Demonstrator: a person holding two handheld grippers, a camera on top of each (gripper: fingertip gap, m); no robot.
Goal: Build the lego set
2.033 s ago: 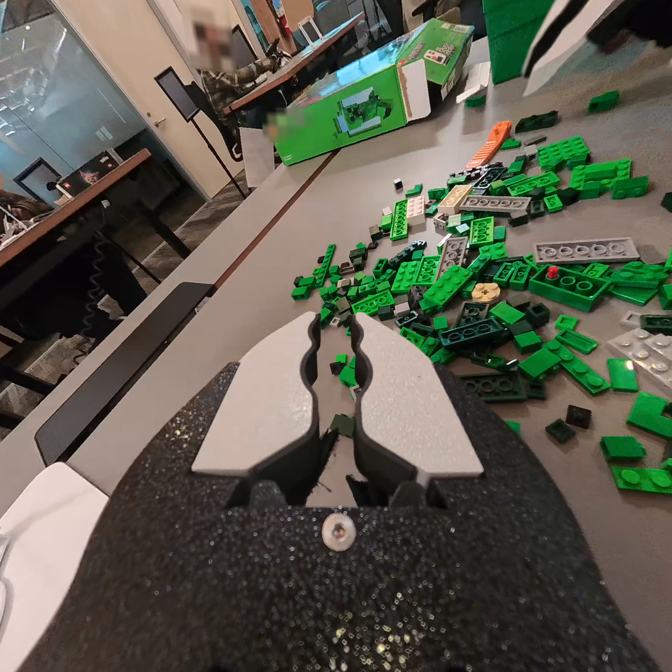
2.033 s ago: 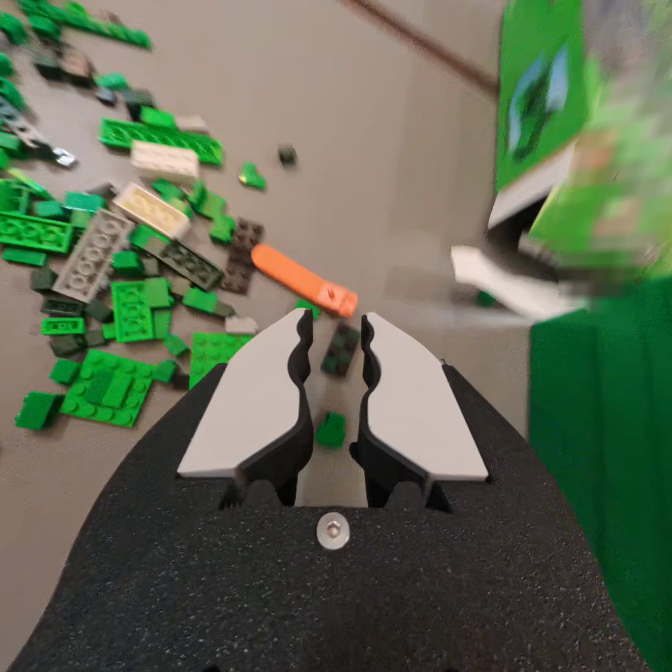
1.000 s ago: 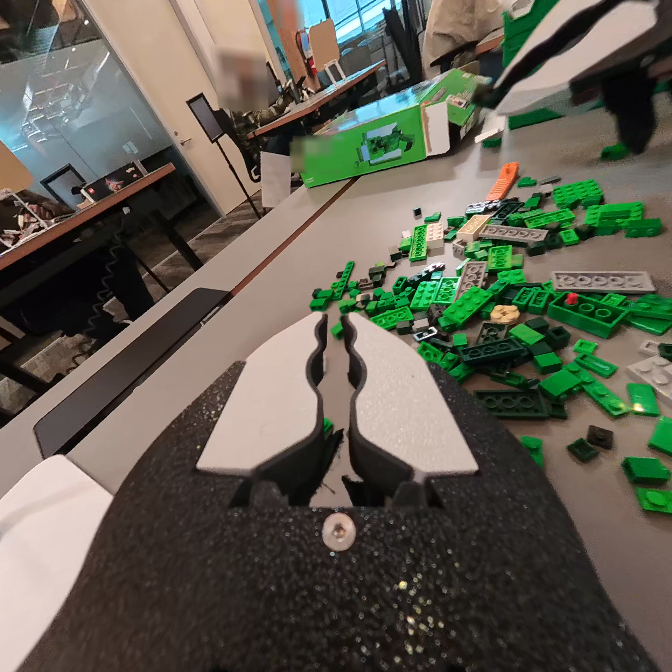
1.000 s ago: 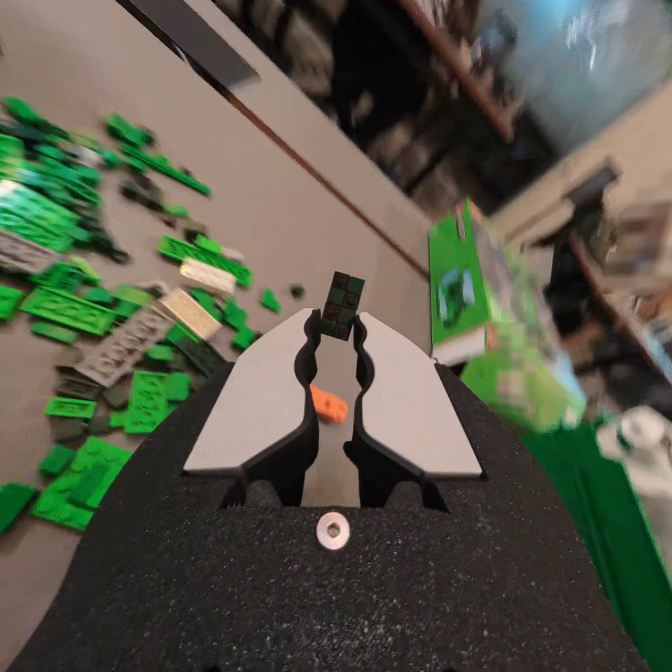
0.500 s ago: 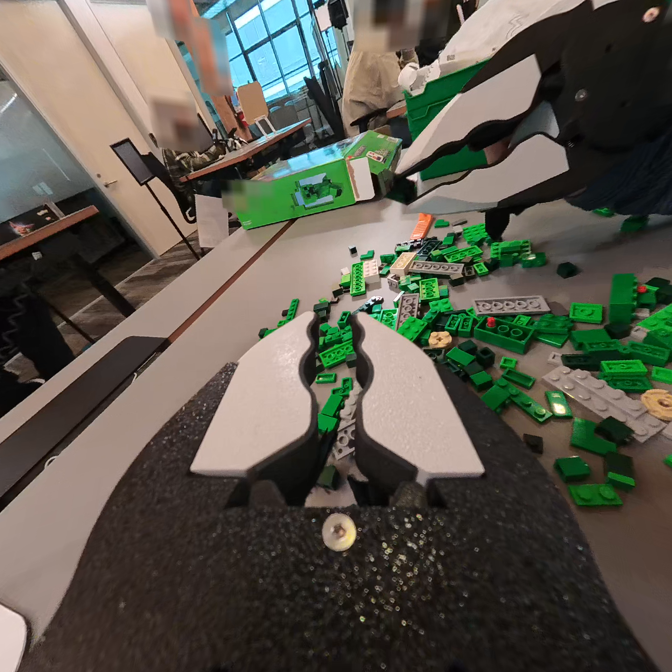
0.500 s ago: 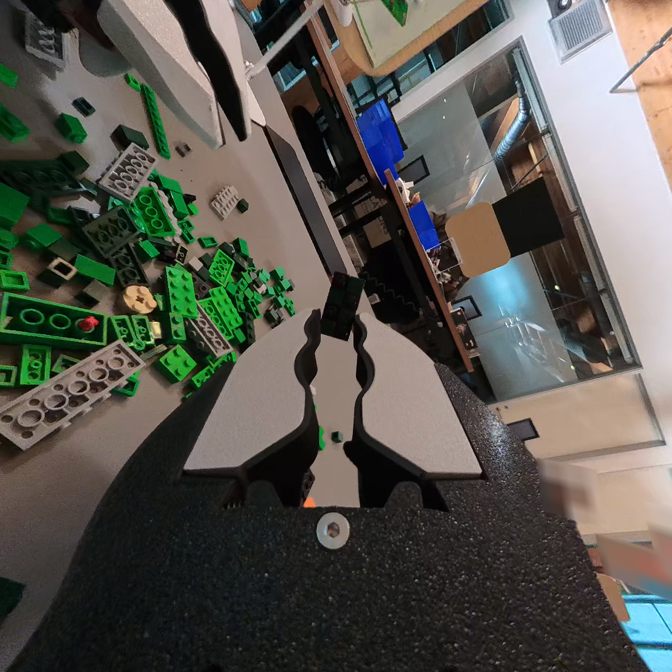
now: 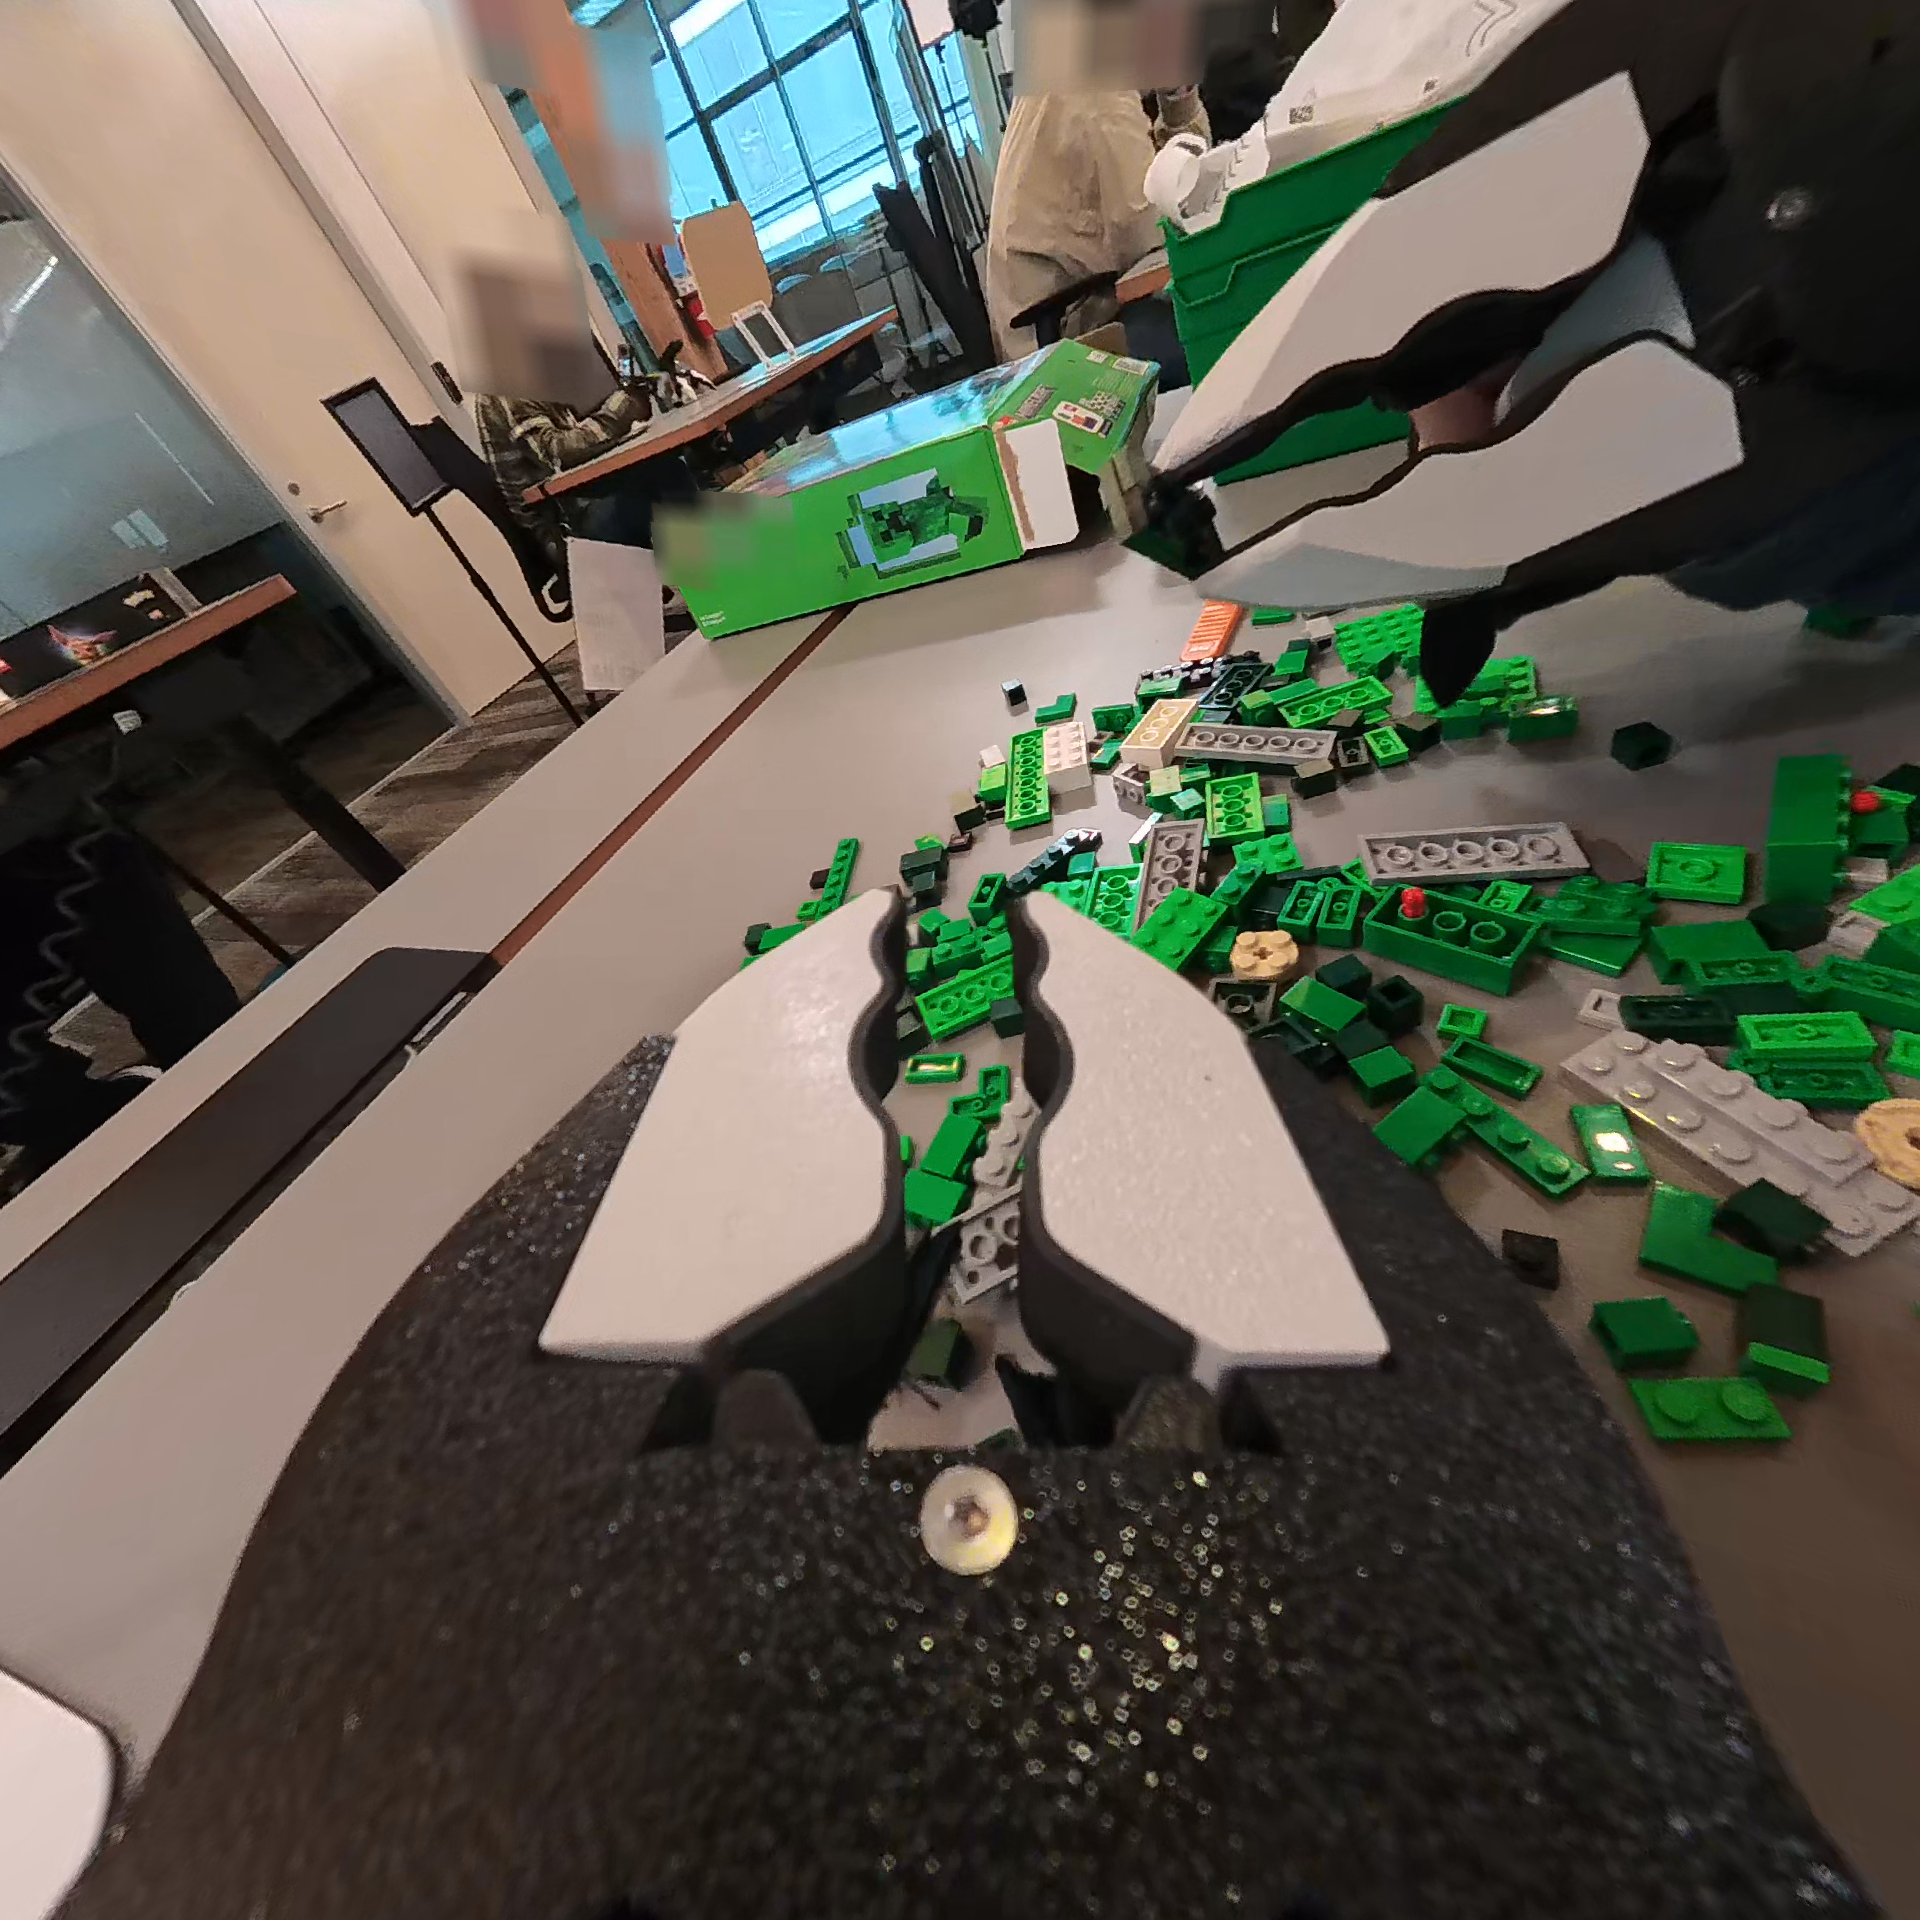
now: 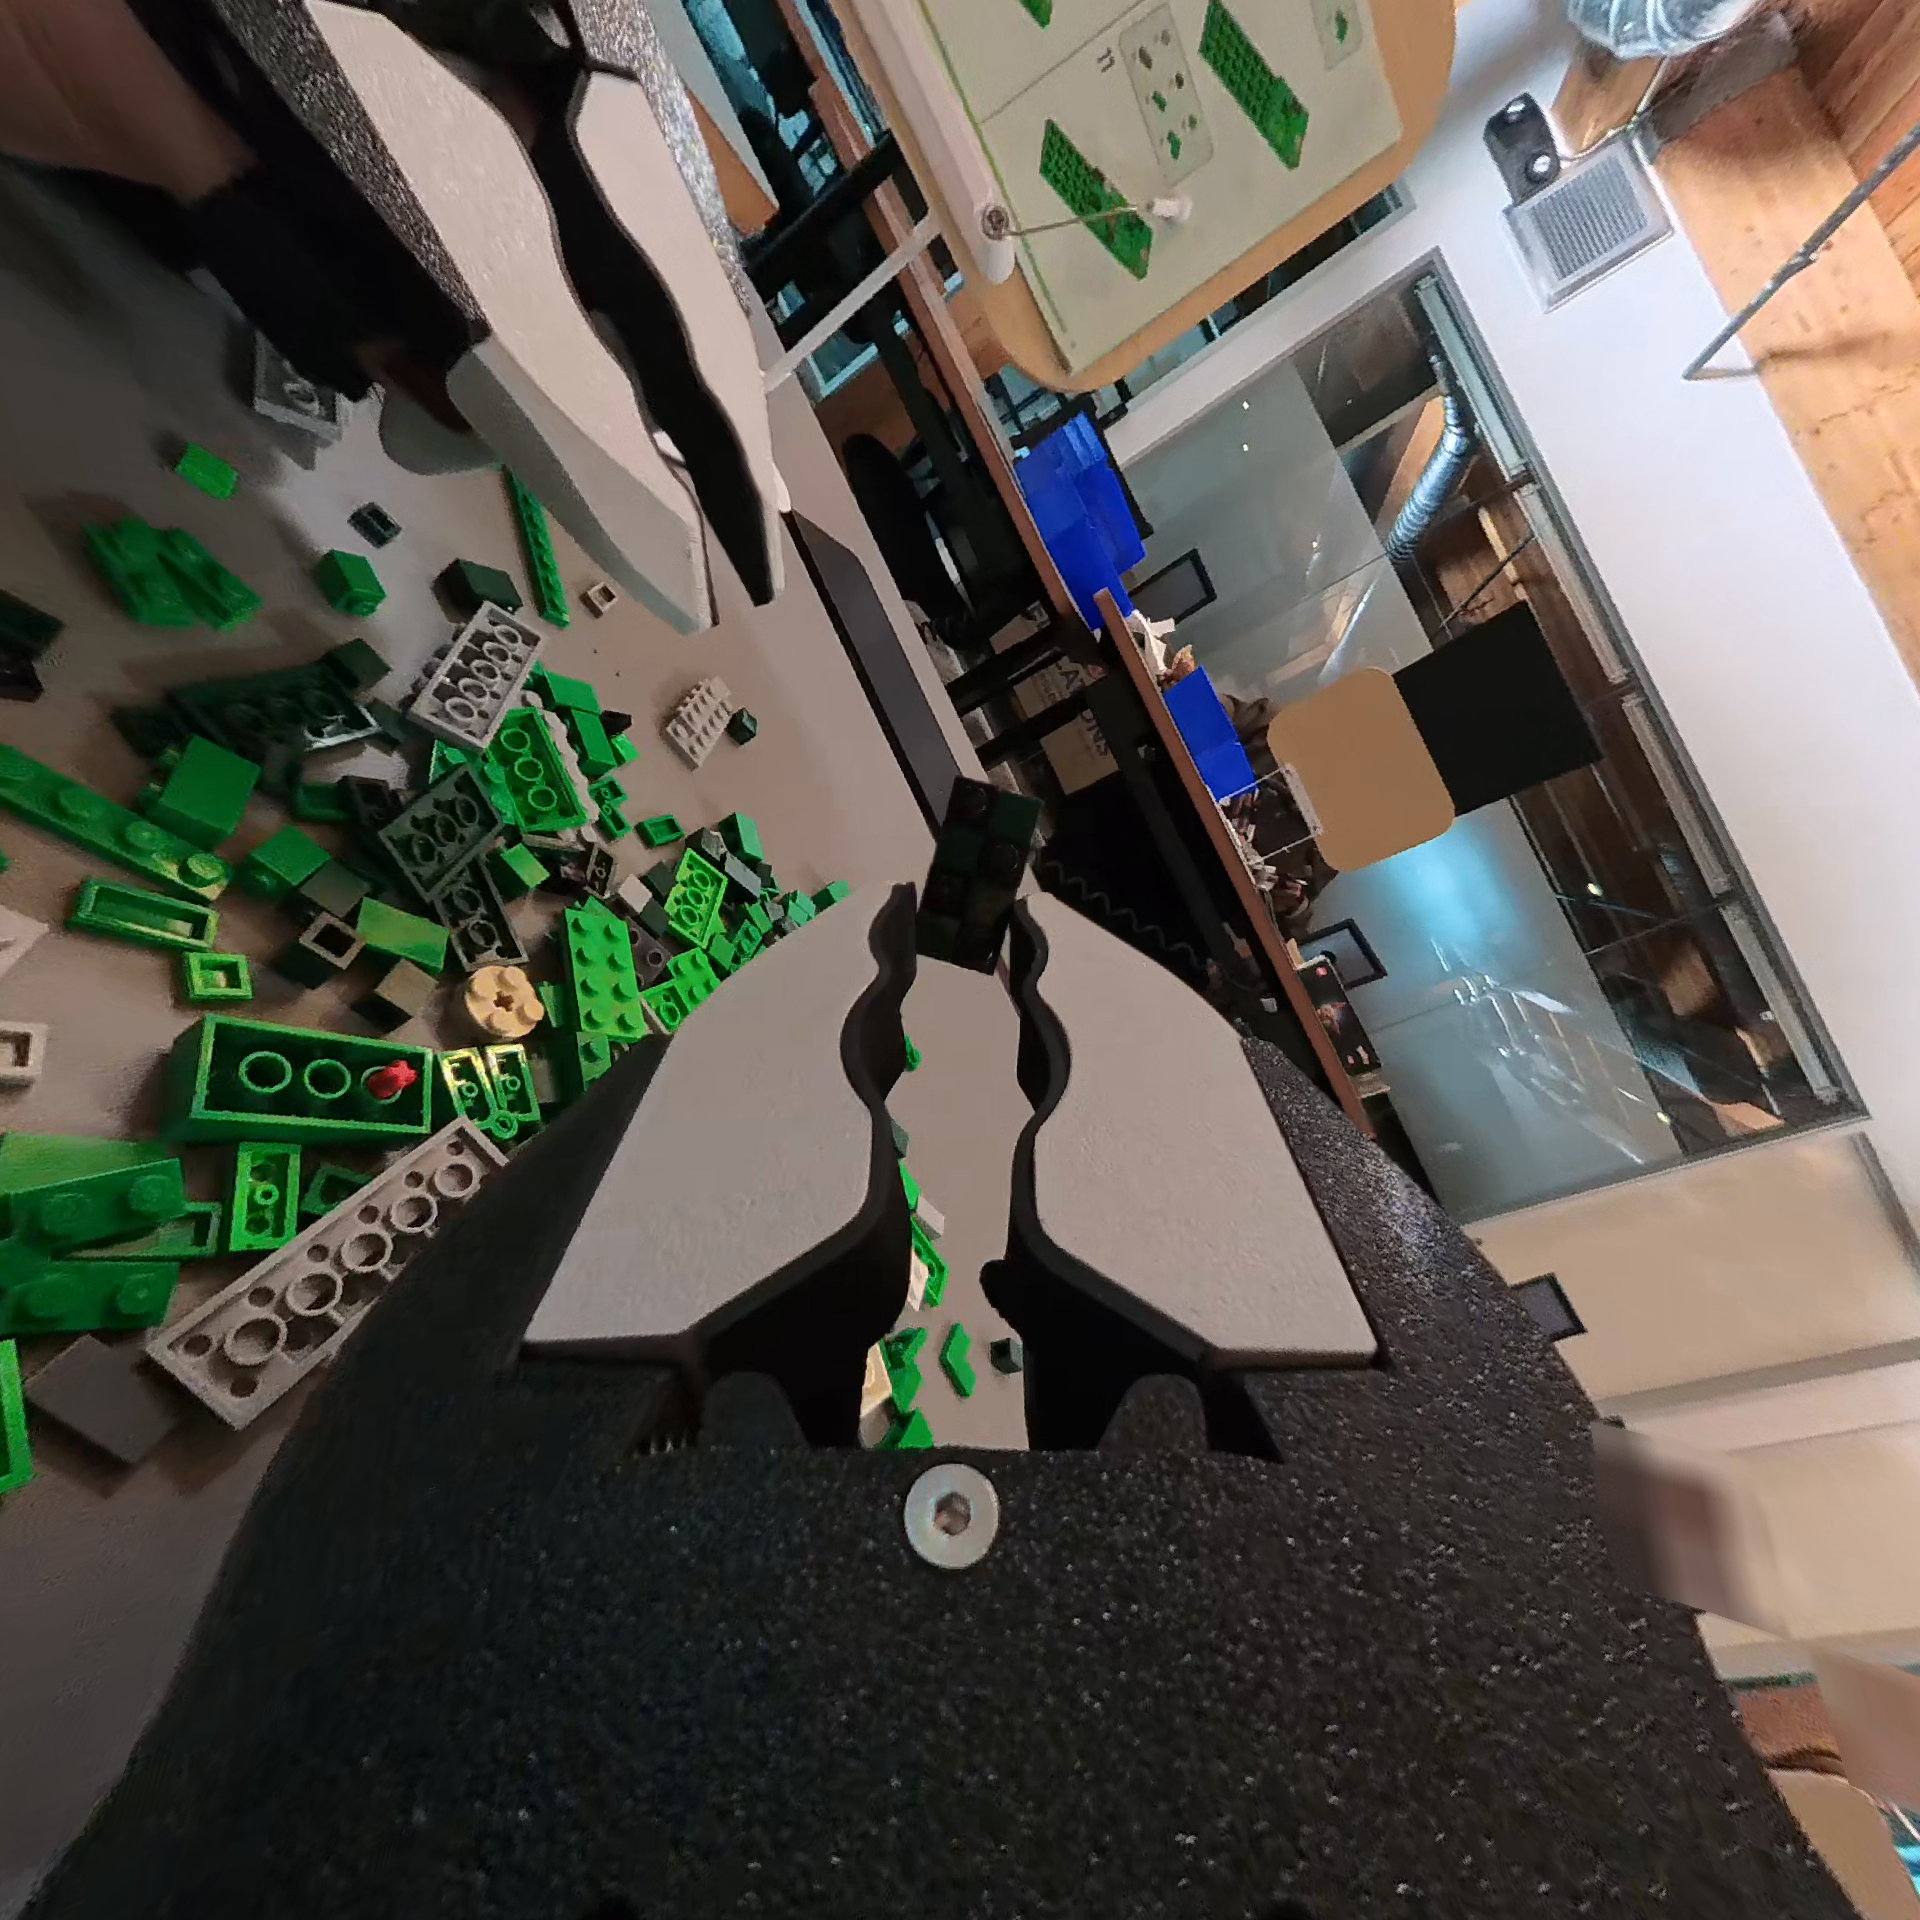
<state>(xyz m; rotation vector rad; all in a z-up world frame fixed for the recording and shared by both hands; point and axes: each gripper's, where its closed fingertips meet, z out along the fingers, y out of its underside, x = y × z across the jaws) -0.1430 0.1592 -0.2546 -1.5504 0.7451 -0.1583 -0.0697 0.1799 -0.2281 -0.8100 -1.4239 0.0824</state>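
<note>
Many loose Lego pieces (image 7: pixel 1340 935), mostly green with some grey, lie spread on the grey table (image 7: pixel 727 790). My right gripper (image 8: pixel 964 914) is shut on a small dark green studded piece (image 8: pixel 971 873) and holds it in the air above the pile. In the left wrist view the right gripper (image 7: pixel 1179 525) comes in from the upper right with that dark piece (image 7: pixel 1169 530) at its tips. My left gripper (image 7: pixel 961 904) hovers over the near edge of the pile, jaws a narrow gap apart and empty. It also shows in the right wrist view (image 8: pixel 727 597), close to the held piece.
A green Lego box (image 7: pixel 883 509) lies on its side at the far end of the table, with an orange brick separator (image 7: pixel 1210 629) near it. A green bin (image 7: pixel 1278 270) stands behind. An instruction sheet (image 8: pixel 1174 125) hangs on a board. People sit at desks beyond. My hands' fingertips stand some 9 centimeters from each other.
My right gripper closed on the dark green piece, lifted it off the table and swung it toward the left gripper. My left gripper rose over the pile and its jaws parted slightly.
</note>
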